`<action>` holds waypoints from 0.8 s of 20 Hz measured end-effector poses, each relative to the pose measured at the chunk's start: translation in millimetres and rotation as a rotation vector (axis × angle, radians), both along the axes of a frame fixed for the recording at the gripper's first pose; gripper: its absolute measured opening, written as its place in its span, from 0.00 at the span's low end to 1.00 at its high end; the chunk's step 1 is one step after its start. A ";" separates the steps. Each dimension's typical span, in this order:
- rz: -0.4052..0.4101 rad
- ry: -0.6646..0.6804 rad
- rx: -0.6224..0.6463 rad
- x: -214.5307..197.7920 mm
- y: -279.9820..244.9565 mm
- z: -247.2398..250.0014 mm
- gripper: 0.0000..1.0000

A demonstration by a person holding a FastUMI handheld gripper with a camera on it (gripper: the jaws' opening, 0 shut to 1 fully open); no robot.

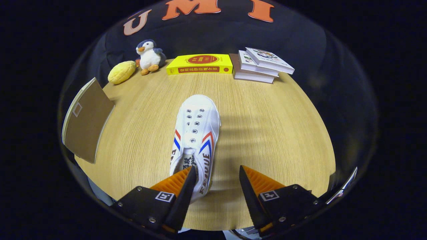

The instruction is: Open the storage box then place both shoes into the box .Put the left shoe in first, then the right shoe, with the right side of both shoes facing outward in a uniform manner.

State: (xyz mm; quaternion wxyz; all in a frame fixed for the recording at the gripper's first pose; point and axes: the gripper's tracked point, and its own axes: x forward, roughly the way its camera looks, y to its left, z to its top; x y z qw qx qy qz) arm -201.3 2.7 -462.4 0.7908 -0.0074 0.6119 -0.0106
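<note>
Gripper (216, 175) was spread wide, holding nothing. White shoe (196, 133) lay on the wooden table (267, 126), toe pointing away, heel end at the left finger (173, 183), which overlapped the shoe opening; right finger was on bare table beside it. Brown box lid (87, 120) stood off left. Beyond the shoe: yellow book (200, 64), stacked books (260, 65), penguin toy (149, 56), yellow plush (121, 72)

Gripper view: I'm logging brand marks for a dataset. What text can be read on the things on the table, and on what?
"FEIYUE": up the side of the white shoe, lower letters partly hidden.
"2023": spine end of the yellow book; its other characters are too small.
Stacked books: print too blurred to read.
The gripper is open, one finger over the shoe's heel, the other beside it.
</note>
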 end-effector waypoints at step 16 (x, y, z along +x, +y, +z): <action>0.071 -0.158 0.044 49.3 -25.3 -33.8 0.38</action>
